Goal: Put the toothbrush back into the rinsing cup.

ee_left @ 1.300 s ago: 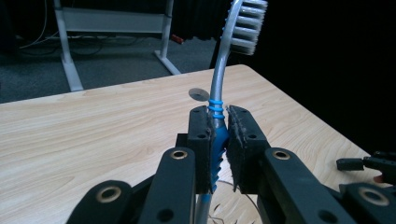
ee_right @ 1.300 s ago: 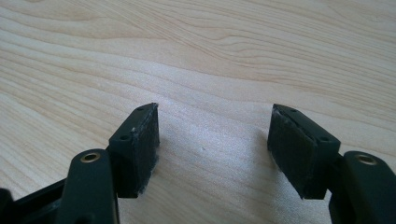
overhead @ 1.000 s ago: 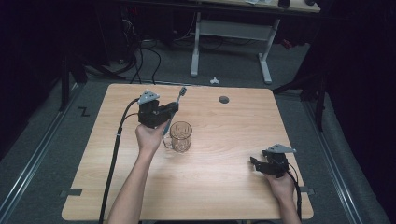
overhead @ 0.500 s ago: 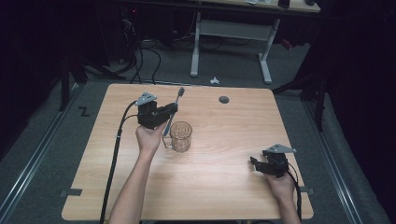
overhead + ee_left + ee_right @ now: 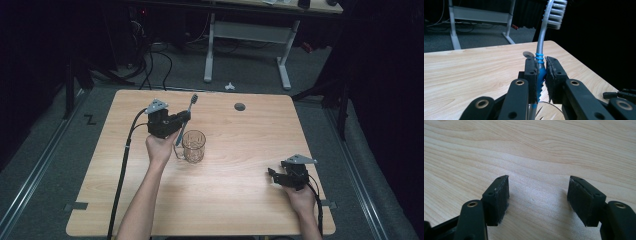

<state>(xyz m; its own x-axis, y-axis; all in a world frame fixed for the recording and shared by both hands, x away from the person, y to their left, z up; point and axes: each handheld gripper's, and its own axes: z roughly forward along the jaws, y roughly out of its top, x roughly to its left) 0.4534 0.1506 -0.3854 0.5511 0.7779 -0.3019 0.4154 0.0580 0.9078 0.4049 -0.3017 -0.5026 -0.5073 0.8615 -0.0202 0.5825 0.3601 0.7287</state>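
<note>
A grey and blue toothbrush (image 5: 186, 121) (image 5: 540, 62) stands nearly upright with its bristles on top, and my left gripper (image 5: 183, 118) (image 5: 541, 75) is shut on its blue grip section. Its lower end hangs just left of a clear glass cup (image 5: 193, 146) that stands on the wooden table (image 5: 240, 200); the cup's rim (image 5: 549, 111) peeks in below the jaws. Whether the brush's tip is inside the cup I cannot tell. My right gripper (image 5: 272, 175) (image 5: 539, 200) rests low over bare table wood near the right front, open, with nothing between its pads.
A round dark cable hole (image 5: 240, 106) sits in the table near its far edge. Beyond the table stand a white desk frame (image 5: 247, 37) and loose cables (image 5: 155, 55) on the grey floor. The left gripper's cable (image 5: 122, 170) trails along the table's left side.
The left gripper with the toothbrush has shifted slightly toward the near side and the cup. The right gripper has stayed where it was.
</note>
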